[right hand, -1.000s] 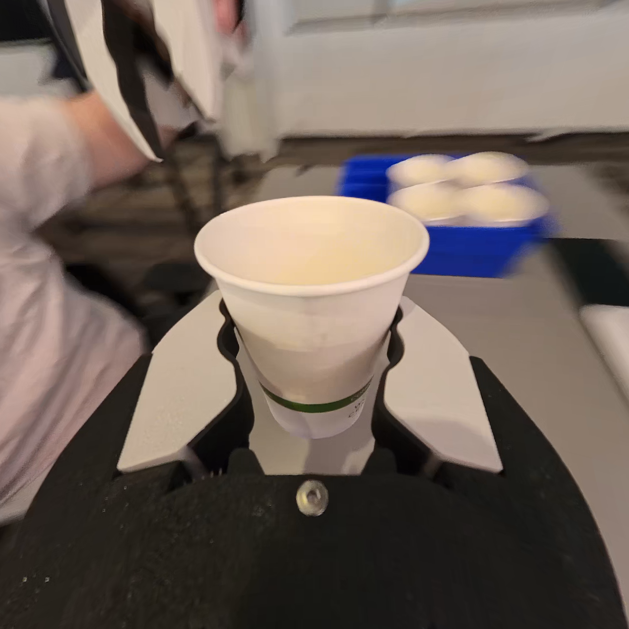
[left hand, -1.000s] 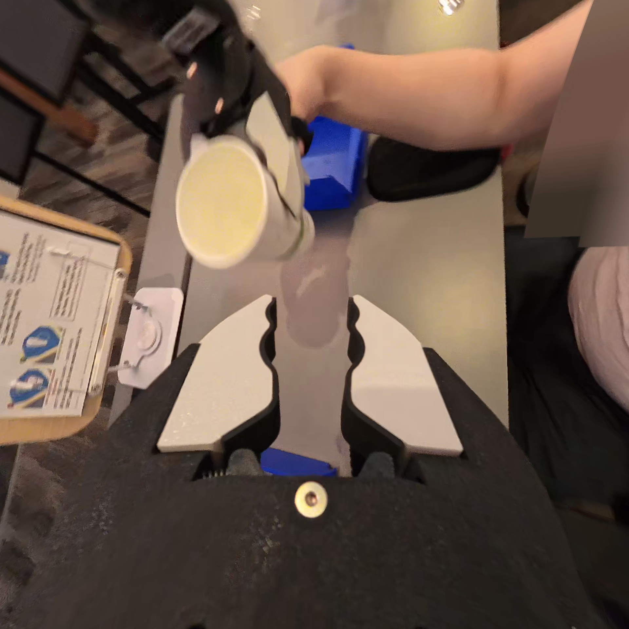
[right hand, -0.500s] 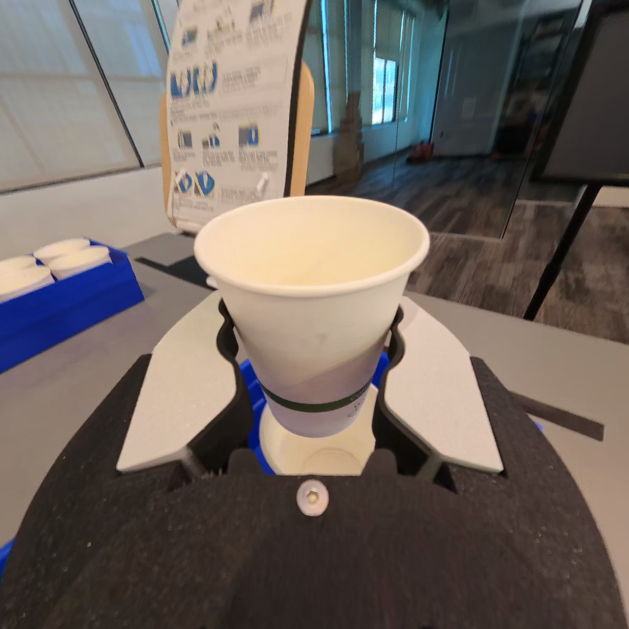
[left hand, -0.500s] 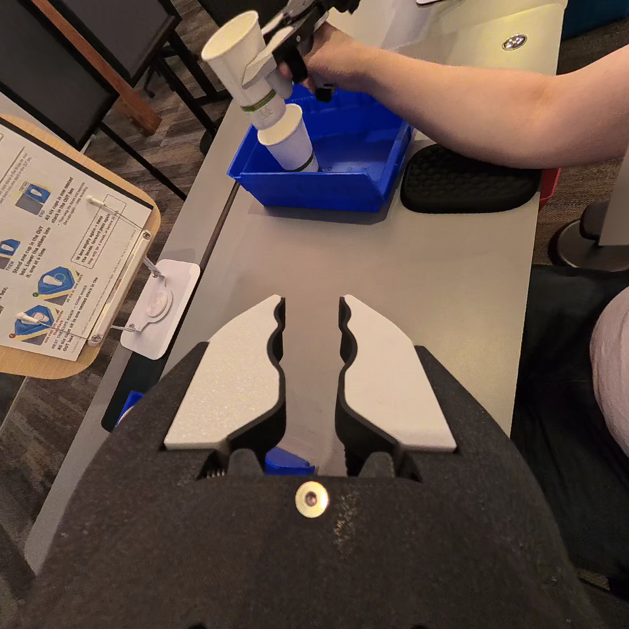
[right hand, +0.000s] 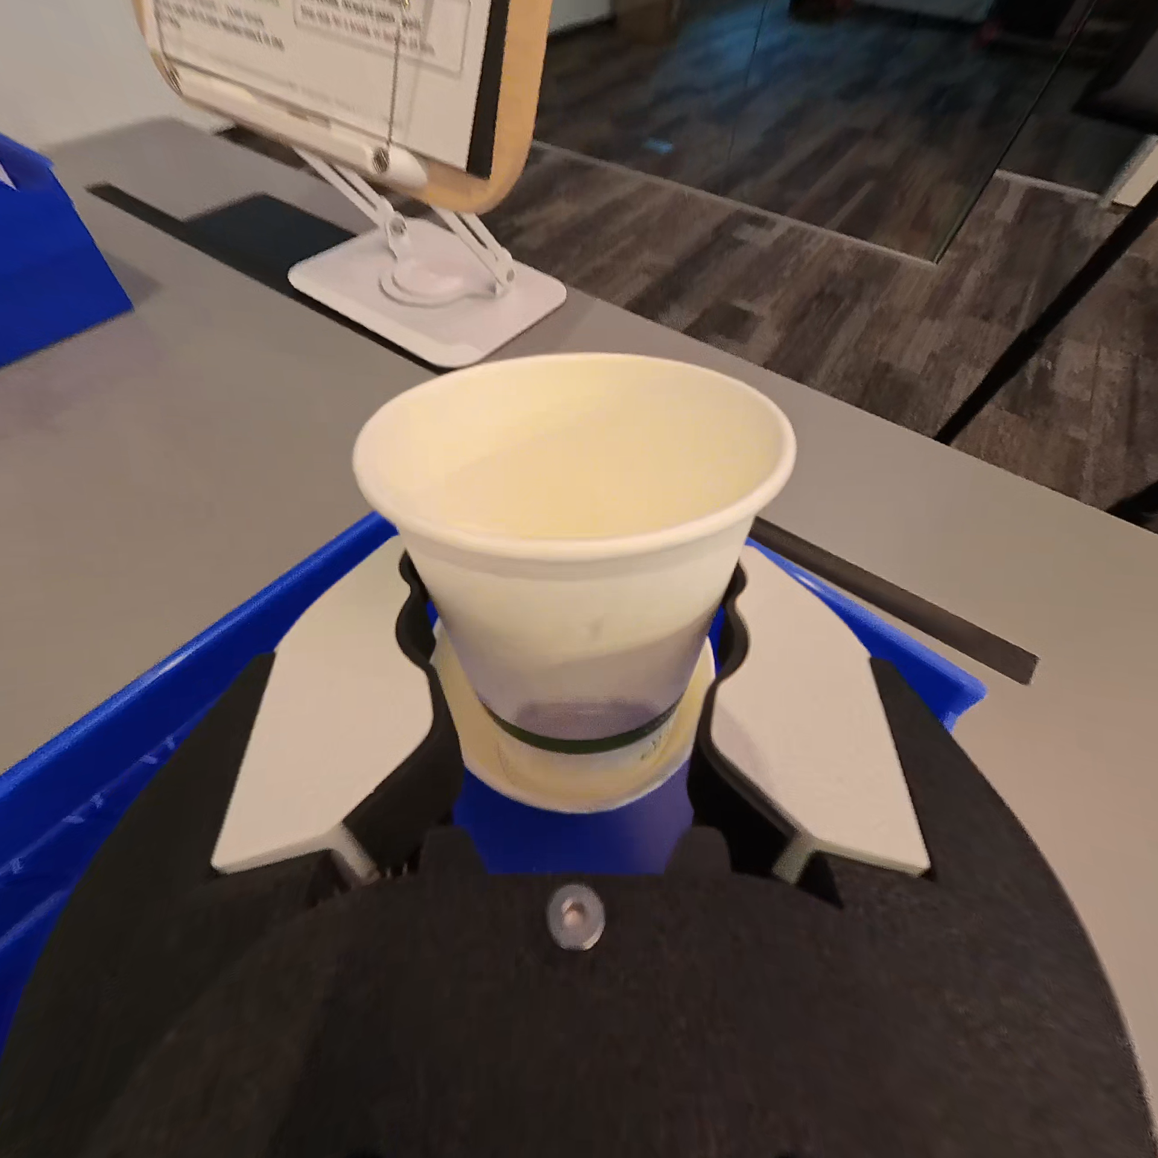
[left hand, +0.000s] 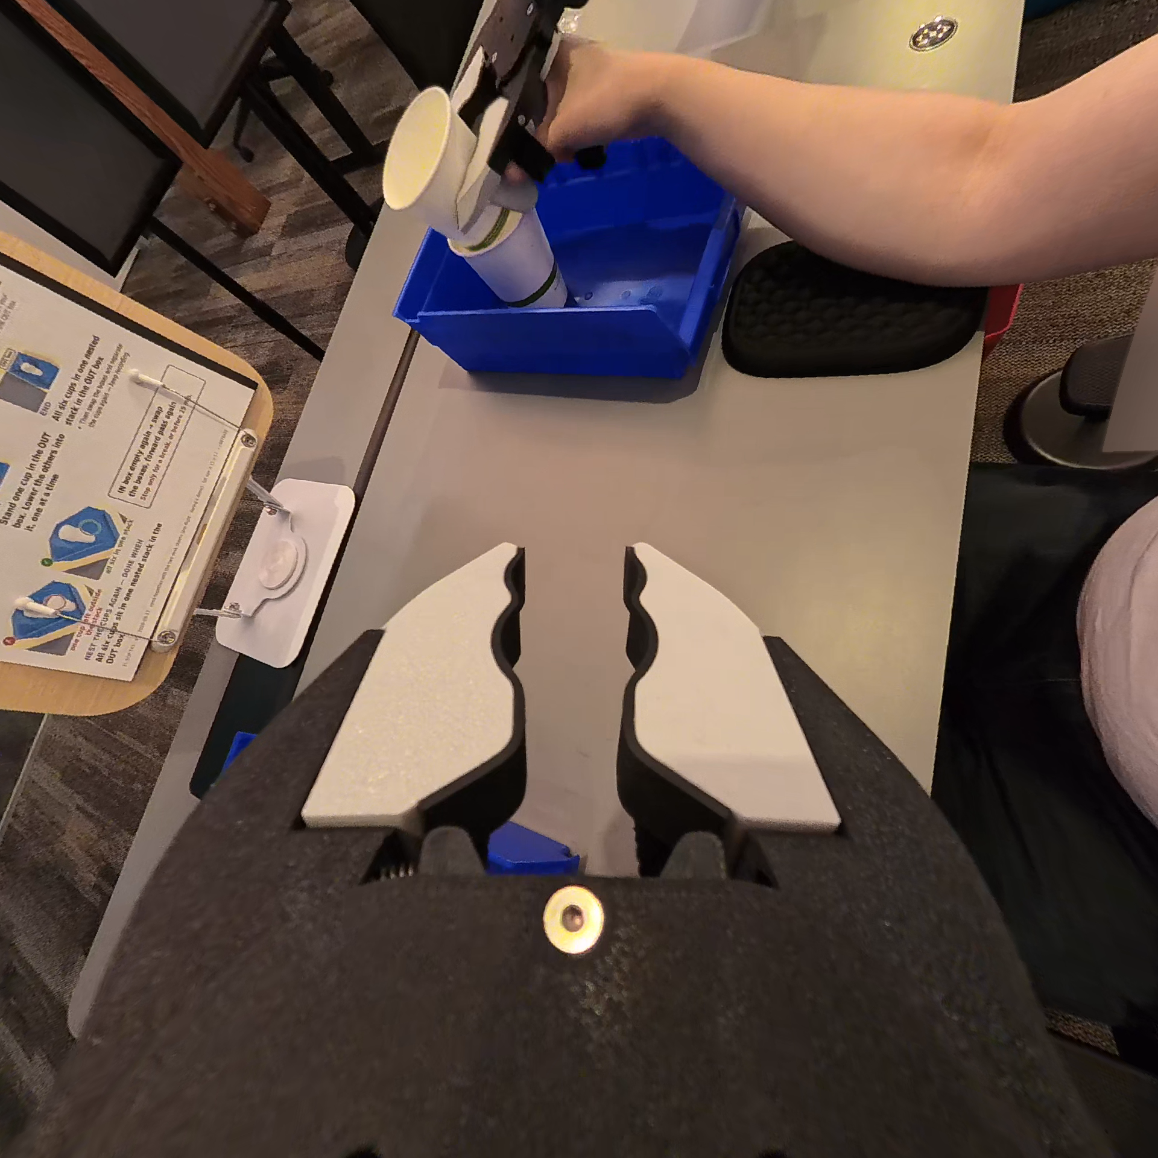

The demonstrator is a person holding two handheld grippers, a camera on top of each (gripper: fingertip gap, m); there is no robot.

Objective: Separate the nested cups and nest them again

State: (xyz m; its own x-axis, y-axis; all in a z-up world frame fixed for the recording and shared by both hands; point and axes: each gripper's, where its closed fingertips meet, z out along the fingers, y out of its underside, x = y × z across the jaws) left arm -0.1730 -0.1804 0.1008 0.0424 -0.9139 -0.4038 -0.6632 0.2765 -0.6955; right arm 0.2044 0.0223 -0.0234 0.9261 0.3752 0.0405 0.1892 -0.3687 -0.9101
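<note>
Gripping a white paper cup with a green band [right hand: 573, 532] by its sides, the right gripper [right hand: 571, 633] holds it tilted, base seated in the mouth of a second white paper cup [left hand: 523, 254] standing in the far blue plastic bin [left hand: 626, 263]. The person's bare forearm [left hand: 814, 182] reaches across the grey table [left hand: 720, 476]. The left gripper [left hand: 573, 601] hovers above the table, fingers parted, holding nothing. A printed instruction sheet on a wooden-edged stand [left hand: 94, 489] sits just beside the table's edge.
</note>
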